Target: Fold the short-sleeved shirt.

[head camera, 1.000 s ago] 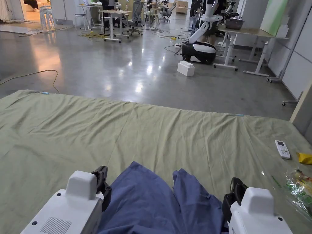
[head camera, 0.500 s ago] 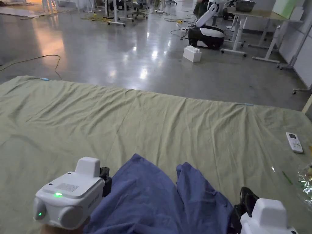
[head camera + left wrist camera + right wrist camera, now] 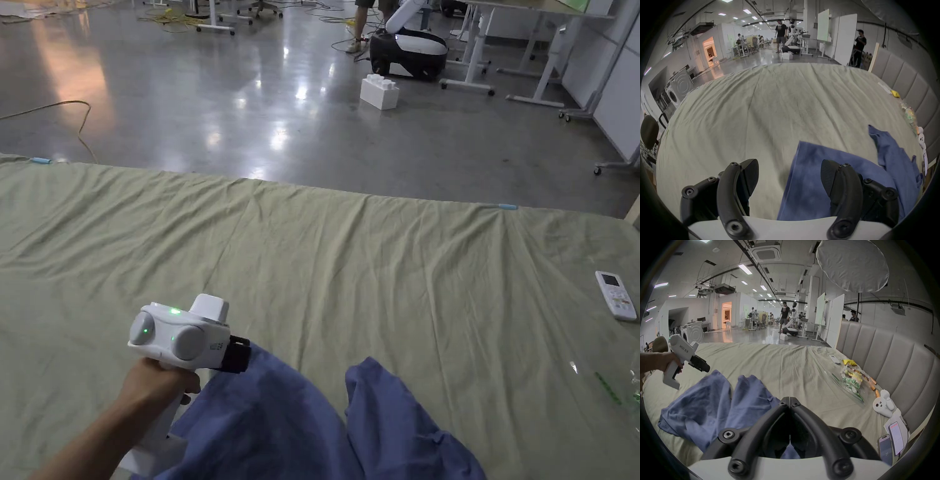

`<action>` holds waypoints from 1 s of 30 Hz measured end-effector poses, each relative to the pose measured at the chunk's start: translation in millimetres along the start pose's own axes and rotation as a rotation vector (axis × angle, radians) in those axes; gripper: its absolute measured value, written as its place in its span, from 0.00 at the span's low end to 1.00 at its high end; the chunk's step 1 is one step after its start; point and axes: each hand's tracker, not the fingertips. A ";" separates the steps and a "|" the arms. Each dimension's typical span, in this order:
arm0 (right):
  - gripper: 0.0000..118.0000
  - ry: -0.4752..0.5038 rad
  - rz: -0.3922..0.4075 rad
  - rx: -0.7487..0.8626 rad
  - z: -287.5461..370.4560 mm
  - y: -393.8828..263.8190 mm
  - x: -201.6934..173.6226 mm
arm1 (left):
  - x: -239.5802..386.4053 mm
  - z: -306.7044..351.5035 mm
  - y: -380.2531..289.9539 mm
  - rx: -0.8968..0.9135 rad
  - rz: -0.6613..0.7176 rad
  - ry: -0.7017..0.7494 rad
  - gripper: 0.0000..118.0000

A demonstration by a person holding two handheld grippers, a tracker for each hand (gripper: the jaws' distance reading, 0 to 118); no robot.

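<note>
Lying rumpled on the green sheet [image 3: 375,269]: blue shirt [image 3: 300,425].

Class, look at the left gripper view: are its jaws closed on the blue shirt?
No: the left gripper has its jaws wide apart above the blue shirt.

Bed sheet [image 3: 375,262]: green, wrinkled
Remote [image 3: 615,295]: white, near the headboard [image 3: 883,363]
Plush toy [image 3: 883,404]: white, against the headboard
Phones [image 3: 891,443]: two, beside the toy

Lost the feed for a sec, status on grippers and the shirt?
Left gripper open, above shirt edge. Right gripper shut, nothing visibly pinched. Blue shirt bunched, unfolded on green sheet. Nothing in the way; remote far right.
</note>
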 end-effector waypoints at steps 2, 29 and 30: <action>0.00 -0.009 0.001 -0.022 -4.1 -6.3 4.3 | 1.9 -19.7 4.0 -0.024 -0.021 -0.018 0.68; 0.65 0.024 -0.092 -0.526 -38.2 -83.8 55.4 | 25.4 85.4 -33.4 0.143 -0.098 0.012 0.04; 0.55 0.032 -0.102 -0.538 -41.0 -91.4 51.8 | 23.4 95.6 -37.8 0.158 -0.096 0.022 0.04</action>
